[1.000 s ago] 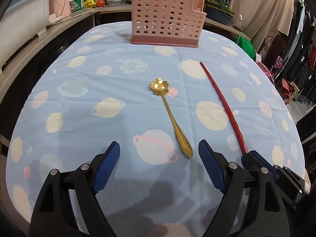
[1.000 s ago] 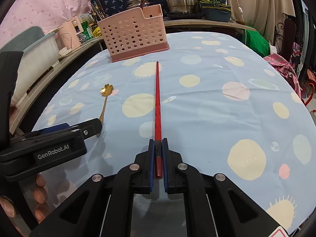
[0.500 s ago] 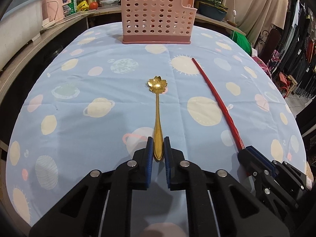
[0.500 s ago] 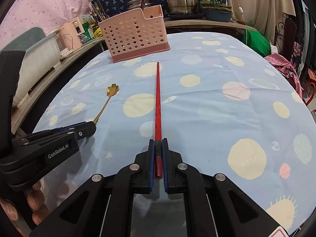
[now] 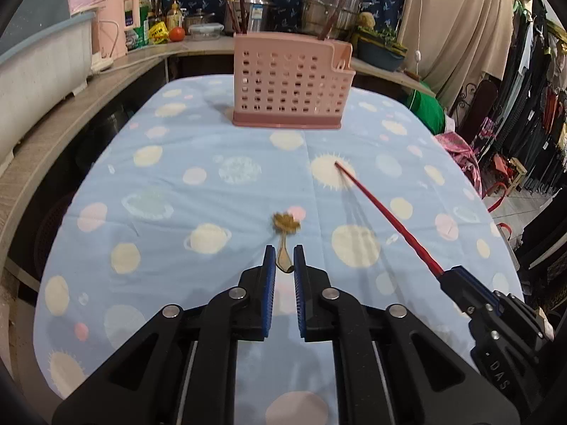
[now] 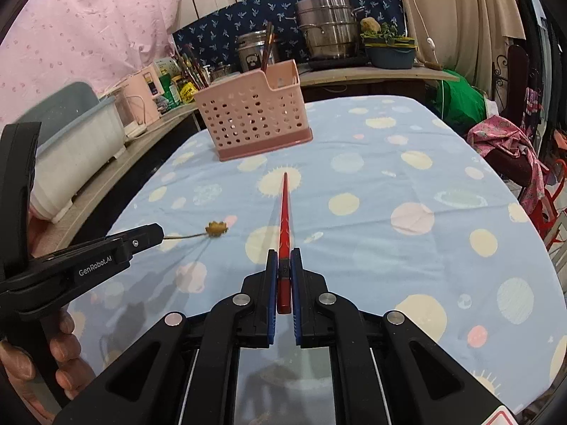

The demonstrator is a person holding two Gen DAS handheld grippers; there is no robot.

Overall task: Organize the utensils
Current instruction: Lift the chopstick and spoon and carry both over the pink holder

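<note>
My left gripper (image 5: pixel 284 253) is shut on the handle of a gold flower-shaped spoon (image 5: pixel 285 227) and holds it above the cloth, bowl pointing forward. My right gripper (image 6: pixel 284 260) is shut on the thick end of a pair of red chopsticks (image 6: pixel 284 209), held off the cloth with the tips pointing at the pink perforated utensil basket (image 6: pixel 252 121). The basket (image 5: pixel 291 85) stands at the far end of the table. The right gripper (image 5: pixel 460 276) with the chopsticks (image 5: pixel 386 215) shows at the right of the left wrist view. The left gripper (image 6: pixel 156 231) and spoon (image 6: pixel 216 228) show at the left of the right wrist view.
The table carries a light blue cloth (image 5: pixel 198 191) with planet prints. A wooden counter (image 5: pixel 71 106) along the left and back holds a grey-blue tub (image 5: pixel 39 67), bottles and steel pots (image 6: pixel 327 24). Clothes racks (image 5: pixel 535 88) stand to the right.
My left gripper closed on the spoon handle and lifted it off the cloth. My right gripper raised the chopsticks off the cloth. Both grippers rose and moved forward.
</note>
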